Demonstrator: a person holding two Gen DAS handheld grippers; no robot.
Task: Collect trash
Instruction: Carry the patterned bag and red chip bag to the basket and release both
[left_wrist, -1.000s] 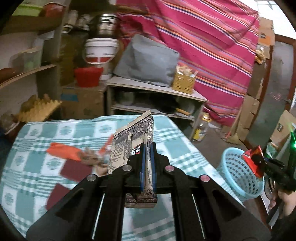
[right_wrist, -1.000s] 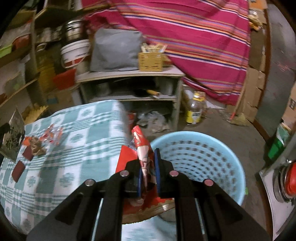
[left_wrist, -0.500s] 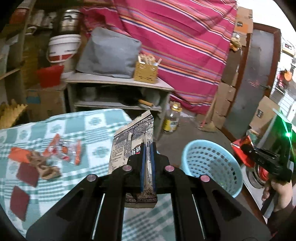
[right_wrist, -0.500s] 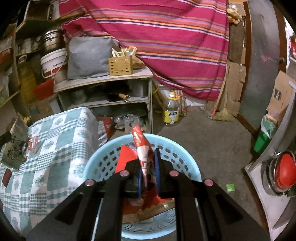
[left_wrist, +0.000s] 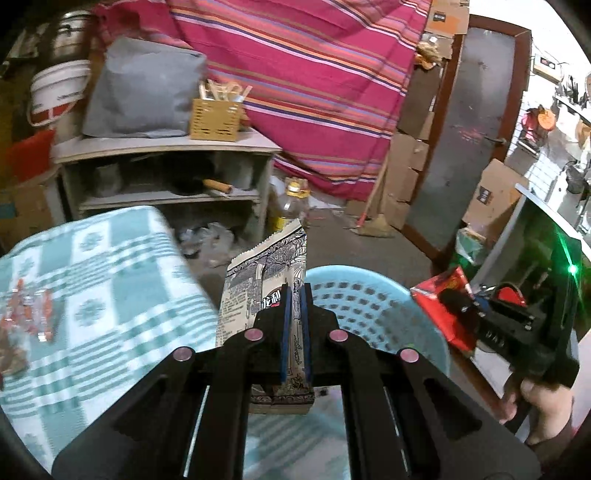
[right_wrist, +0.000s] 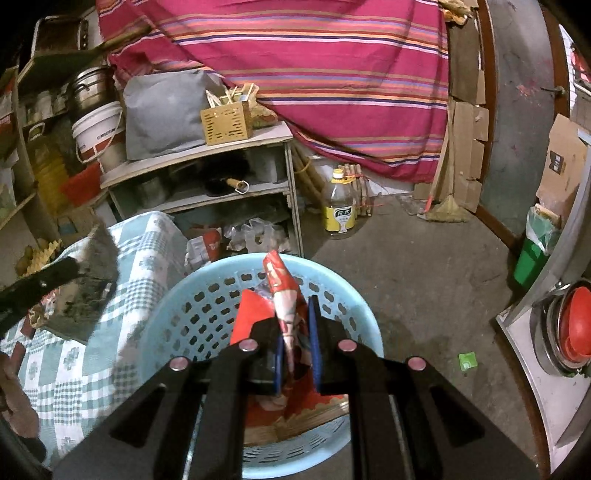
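— Both sets of fingers are busy. The left gripper (left_wrist: 294, 325) is clamped on a black-and-white packet (left_wrist: 266, 273), held upright at the near left edge of the basket (left_wrist: 373, 314).

— And the right gripper (right_wrist: 295, 347)?

— Over the basket, a red wrapper (right_wrist: 284, 295) between its fingers. There's a gap showing on the right side, so I'd guess it's letting go, but the wrapper hasn't fallen.

— So nothing's binned?

— Not that I can see; what shows of the basket's inside looks bare, though the gripper hides much of it. Two pieces are about to go in.

— What's left?

— More scraps (left_wrist: 31, 314) lie on the checked worktop (left_wrist: 110, 295) to the left, orange and clear wrappers, well apart from the basket. I'd call it roughly the middle of the job.
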